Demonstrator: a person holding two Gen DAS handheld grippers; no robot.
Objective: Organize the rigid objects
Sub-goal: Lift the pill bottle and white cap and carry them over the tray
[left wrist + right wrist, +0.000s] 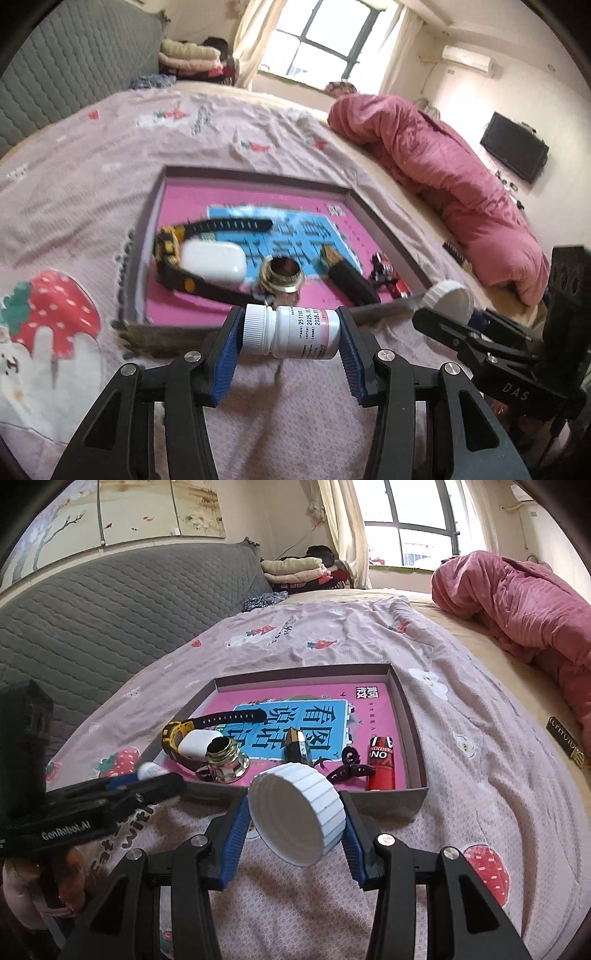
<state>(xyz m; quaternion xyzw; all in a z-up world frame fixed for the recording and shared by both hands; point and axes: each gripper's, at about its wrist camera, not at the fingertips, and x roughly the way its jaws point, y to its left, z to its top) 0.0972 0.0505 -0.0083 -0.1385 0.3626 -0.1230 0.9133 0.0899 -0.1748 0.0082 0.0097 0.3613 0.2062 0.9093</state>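
My left gripper [290, 332] is shut on a small white pill bottle [291, 331], held sideways above the bedsheet just in front of the box. My right gripper [295, 812] is shut on a white ribbed cap [301, 808]; the cap also shows in the left wrist view [448, 297]. The shallow grey box [147, 236] with a pink and blue lining holds a yellow and black watch [177, 734], a white case [214, 262], a brass fitting [280, 277], a dark pen-like piece [347, 277] and a red toy car [382, 764].
The box lies on a pink strawberry-print sheet [480, 709] over a bed. A rolled pink quilt [443, 177] lies along the right. A grey quilted headboard [92, 627] stands on the left. Folded clothes [295, 572] are stacked at the far end.
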